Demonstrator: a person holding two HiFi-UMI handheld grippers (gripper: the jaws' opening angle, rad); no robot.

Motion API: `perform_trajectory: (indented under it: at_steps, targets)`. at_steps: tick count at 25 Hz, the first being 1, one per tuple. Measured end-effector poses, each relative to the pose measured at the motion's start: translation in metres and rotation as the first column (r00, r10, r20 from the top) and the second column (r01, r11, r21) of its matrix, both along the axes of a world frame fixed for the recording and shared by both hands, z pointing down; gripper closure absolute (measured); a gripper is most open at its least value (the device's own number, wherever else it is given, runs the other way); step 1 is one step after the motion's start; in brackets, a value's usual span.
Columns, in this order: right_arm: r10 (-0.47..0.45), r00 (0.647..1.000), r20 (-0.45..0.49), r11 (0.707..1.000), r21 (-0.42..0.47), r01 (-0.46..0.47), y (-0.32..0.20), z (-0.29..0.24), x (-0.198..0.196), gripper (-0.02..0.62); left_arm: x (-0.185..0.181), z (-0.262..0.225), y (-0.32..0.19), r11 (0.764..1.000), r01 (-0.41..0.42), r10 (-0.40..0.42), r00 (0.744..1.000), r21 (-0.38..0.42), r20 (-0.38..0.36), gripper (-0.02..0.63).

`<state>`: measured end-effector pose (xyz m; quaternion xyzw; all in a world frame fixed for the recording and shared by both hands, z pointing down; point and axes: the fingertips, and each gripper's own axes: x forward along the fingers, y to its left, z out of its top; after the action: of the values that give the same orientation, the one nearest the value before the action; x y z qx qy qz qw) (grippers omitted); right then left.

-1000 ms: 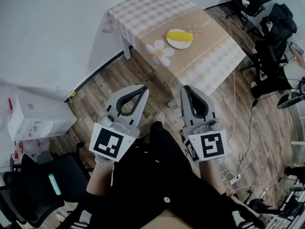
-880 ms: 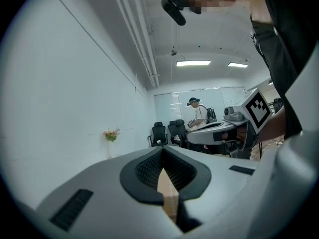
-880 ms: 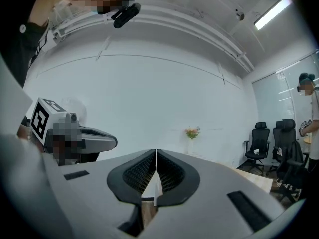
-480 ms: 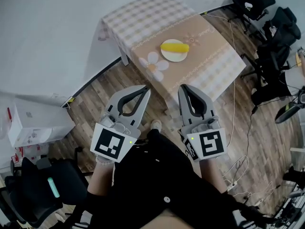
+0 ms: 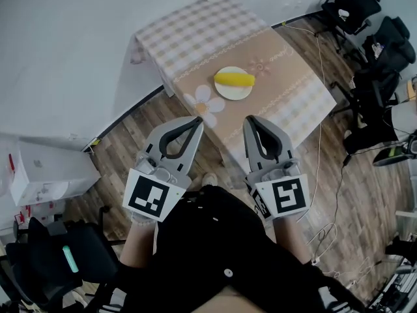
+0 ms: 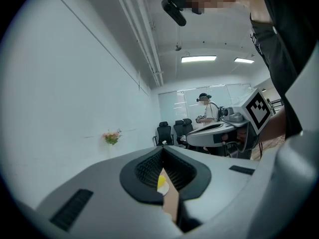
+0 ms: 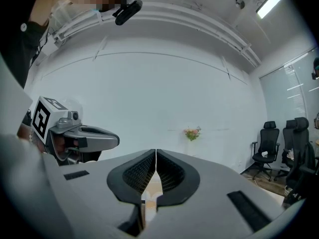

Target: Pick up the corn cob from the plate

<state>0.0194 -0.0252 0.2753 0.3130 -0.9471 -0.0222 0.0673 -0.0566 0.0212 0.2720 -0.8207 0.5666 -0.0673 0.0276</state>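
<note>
A yellow corn cob (image 5: 234,79) lies on a round pale plate (image 5: 232,90) in the middle of a small table (image 5: 287,64) with a checked and beige cloth. Both grippers are held level, side by side, short of the table's near edge and over the wooden floor. My left gripper (image 5: 198,120) is shut with nothing in it; through its jaws a sliver of the corn cob (image 6: 161,182) shows far ahead. My right gripper (image 5: 251,120) is also shut and empty, its tips (image 7: 156,151) touching.
A white flower print (image 5: 202,100) marks the cloth near the plate. Black office chairs (image 5: 381,51) stand to the right of the table, and cables trail over the floor. A white box (image 5: 39,171) sits at the left wall. A dark chair (image 5: 58,253) stands at my lower left.
The table with the plate and corn has come nearer and shifted left in the head view. Both grippers stay shut and side by side.
</note>
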Motion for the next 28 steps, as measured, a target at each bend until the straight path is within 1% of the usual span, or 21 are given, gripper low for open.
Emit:
perform_trajectory:
  at_steps: [8,13,28]
  targets:
    - [-0.007,1.000,-0.003,1.000,-0.007,0.007,-0.032,0.004,0.005,0.552,0.003,0.004,-0.034,1.000,0.014,-0.014,1.000,-0.006,-0.004,0.594]
    - [0.000,1.000,0.005,1.000,-0.009,0.000,-0.048,0.005,0.014,0.552,0.009,0.003,-0.050,1.000,0.010,-0.010,1.000,-0.002,0.006,0.594]
    - [0.041,0.999,0.011,0.999,-0.034,-0.040,-0.059,0.012,0.036,0.552,0.025,0.005,-0.067,1.000,-0.017,0.018,1.000,-0.022,0.018,0.592]
